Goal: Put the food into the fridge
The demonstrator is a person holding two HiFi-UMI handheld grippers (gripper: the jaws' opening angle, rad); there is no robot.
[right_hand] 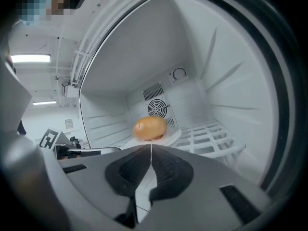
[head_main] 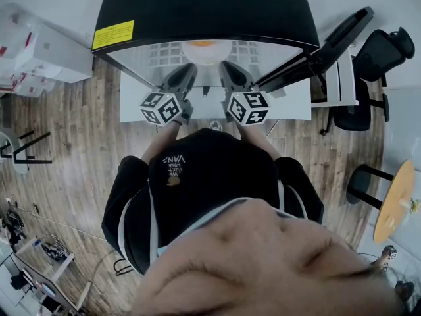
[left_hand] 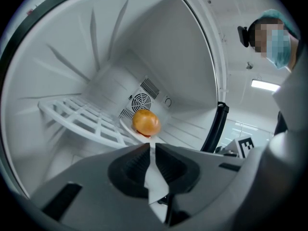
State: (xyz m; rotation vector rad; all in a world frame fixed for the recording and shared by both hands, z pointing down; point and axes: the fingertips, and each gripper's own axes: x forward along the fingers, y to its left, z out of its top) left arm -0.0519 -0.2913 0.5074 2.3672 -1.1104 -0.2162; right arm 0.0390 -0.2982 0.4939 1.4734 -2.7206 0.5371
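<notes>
Wood-plank floor [head_main: 72, 150], black-topped fridge [head_main: 197, 12] standing open. Item: bun [right_hand: 150, 128] (round, orange-brown) on white plate [right_hand: 172, 136], set on white grid shelf [left_hand: 82, 117] inside, in front of rear fan vent [right_hand: 157, 108]. Left gripper [left_hand: 150, 146]: jaws closed, nothing betw. them. Right gripper [right_hand: 150, 146]: likewise closed & empty. Both at fridge mouth, apart from plate.

Food [head_main: 202, 44] half hidden under fridge [head_main: 197, 5] top; plate [right_hand: 171, 137] partly visible.
</notes>
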